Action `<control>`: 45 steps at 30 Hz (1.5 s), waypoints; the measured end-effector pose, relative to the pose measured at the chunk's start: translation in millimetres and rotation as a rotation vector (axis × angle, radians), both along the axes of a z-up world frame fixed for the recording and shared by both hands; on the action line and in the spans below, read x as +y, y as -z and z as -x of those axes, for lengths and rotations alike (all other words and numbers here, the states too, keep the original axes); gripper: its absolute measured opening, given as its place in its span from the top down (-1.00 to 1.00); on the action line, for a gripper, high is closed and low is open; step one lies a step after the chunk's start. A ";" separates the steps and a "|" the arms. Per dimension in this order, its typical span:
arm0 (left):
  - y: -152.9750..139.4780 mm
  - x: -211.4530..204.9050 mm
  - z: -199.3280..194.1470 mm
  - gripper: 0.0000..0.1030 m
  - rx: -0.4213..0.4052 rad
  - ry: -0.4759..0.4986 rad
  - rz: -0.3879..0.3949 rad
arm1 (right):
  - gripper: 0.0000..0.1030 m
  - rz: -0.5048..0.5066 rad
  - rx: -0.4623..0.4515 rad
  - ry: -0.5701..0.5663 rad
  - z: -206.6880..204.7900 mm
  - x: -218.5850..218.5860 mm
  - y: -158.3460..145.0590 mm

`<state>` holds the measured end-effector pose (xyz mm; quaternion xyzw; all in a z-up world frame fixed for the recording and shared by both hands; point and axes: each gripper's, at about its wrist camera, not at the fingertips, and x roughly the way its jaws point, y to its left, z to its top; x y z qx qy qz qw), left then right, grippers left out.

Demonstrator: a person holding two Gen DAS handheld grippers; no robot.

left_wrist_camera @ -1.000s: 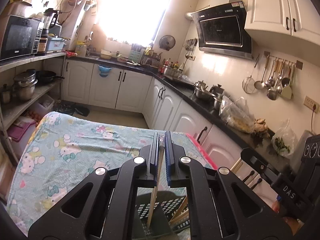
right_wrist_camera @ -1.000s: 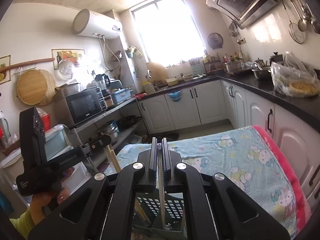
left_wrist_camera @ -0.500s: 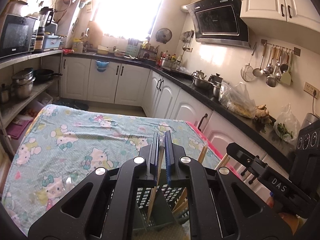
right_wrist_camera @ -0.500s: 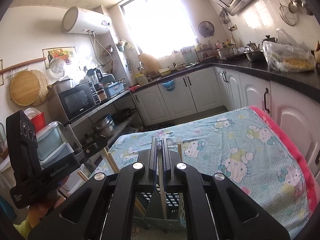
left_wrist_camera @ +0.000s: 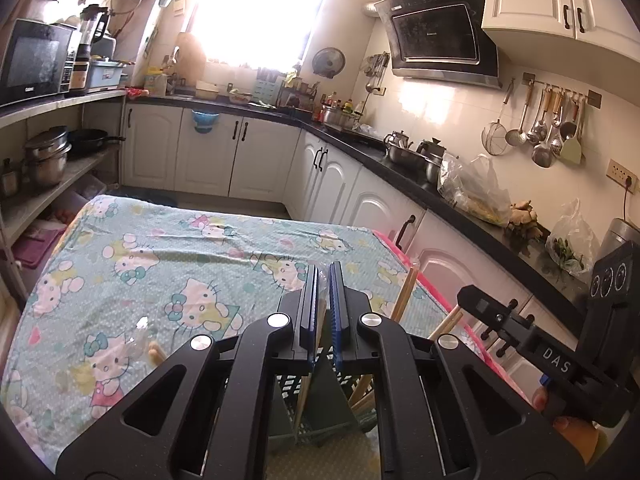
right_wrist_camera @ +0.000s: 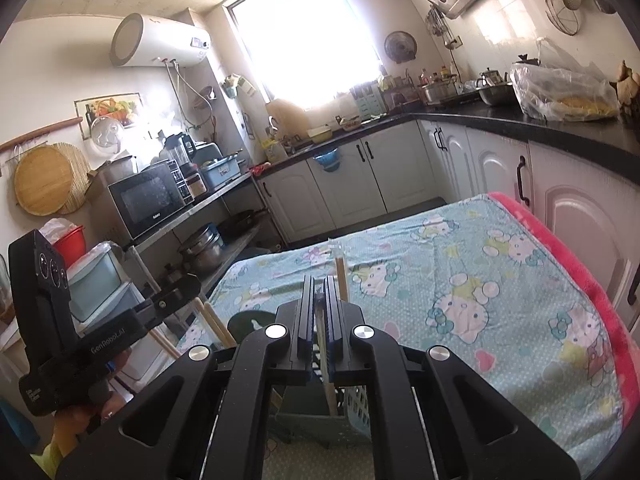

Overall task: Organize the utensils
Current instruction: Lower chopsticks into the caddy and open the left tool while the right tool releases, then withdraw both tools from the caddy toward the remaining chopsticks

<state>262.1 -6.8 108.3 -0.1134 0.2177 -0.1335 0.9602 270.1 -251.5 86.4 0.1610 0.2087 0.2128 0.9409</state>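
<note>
L gripper pinched shut on chopstick, R gripper likewise on chopstick, both over slotted basket at near edge of cartoon-cat cloth, kitchen counters behind cloth, window beyond

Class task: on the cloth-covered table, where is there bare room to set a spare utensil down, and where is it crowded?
The far half of the tablecloth, between the pink edge and the shelf side, lies bare. The near end is crowded: the basket with chopsticks and both grippers, left, right.
</note>
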 end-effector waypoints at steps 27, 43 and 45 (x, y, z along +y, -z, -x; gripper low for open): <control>8.0 15.7 28.4 0.34 0.054 -0.006 0.004 | 0.61 0.016 0.071 0.021 25.9 -13.2 20.0; 9.4 23.9 60.6 -0.35 0.051 -0.005 0.019 | 0.25 0.052 0.067 0.011 43.6 -13.2 19.0; 9.6 24.5 66.1 -0.49 0.048 -0.001 0.018 | 0.22 0.057 0.068 0.008 46.0 -13.6 19.6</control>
